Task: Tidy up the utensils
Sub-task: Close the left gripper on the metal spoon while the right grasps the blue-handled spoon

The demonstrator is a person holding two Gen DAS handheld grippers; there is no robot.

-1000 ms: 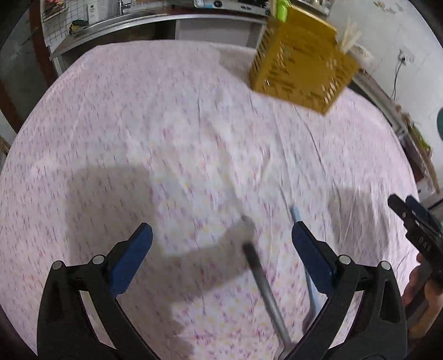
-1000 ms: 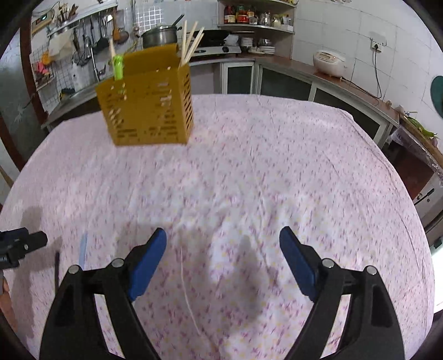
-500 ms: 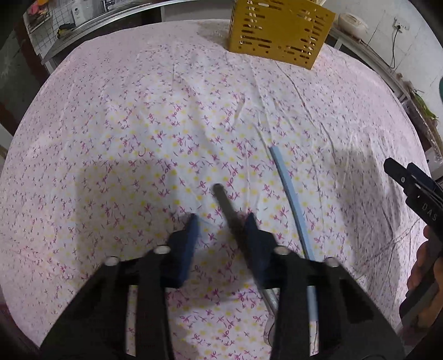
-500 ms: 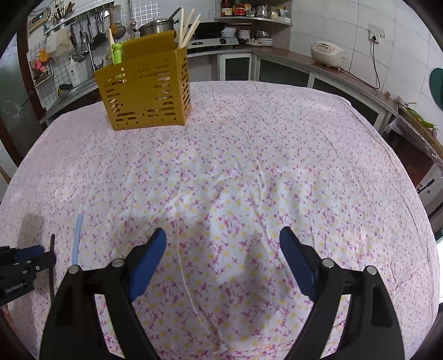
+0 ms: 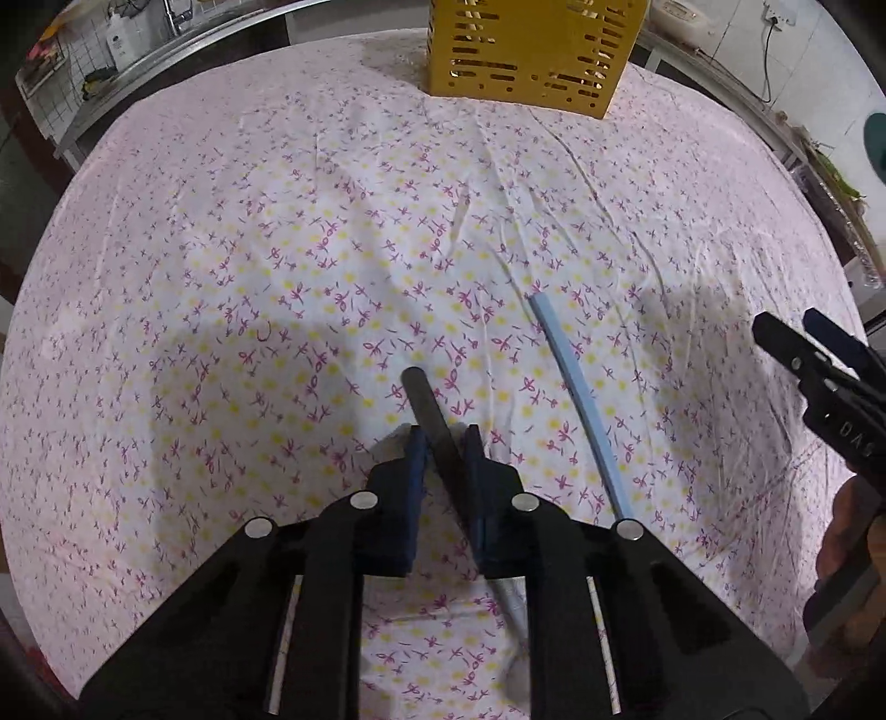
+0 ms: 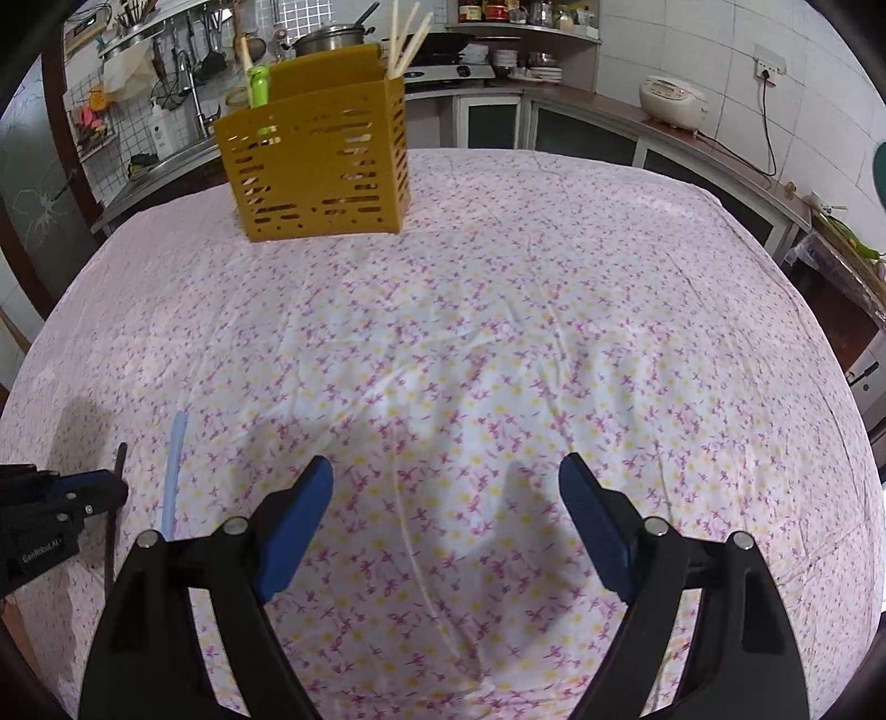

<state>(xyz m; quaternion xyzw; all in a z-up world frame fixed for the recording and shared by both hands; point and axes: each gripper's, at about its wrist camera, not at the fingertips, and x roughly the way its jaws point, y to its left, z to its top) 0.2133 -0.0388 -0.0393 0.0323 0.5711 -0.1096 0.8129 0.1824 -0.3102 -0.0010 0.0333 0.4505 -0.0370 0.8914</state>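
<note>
My left gripper (image 5: 444, 440) is shut on the dark grey handle of a utensil (image 5: 426, 401) that lies on the floral tablecloth; its metal end (image 5: 512, 603) shows beneath the fingers. A light blue utensil handle (image 5: 576, 387) lies just to its right. The yellow slotted utensil basket (image 5: 526, 50) stands at the far side. In the right wrist view the basket (image 6: 315, 166) holds chopsticks (image 6: 407, 33) and a green item (image 6: 257, 83). My right gripper (image 6: 446, 498) is open and empty above the cloth. The left gripper (image 6: 88, 493), dark handle (image 6: 113, 515) and blue handle (image 6: 173, 471) show at the left.
The table (image 6: 554, 332) is covered by a wrinkled pink floral cloth. Kitchen counters surround it, with a rice cooker (image 6: 673, 102), a stove with a pot (image 6: 332, 36) and a sink rack (image 6: 166, 111). The right gripper (image 5: 819, 382) shows at the right edge of the left wrist view.
My left gripper has moved forward and closed from wide open onto the dark grey handle. The right gripper has barely moved and stays open.
</note>
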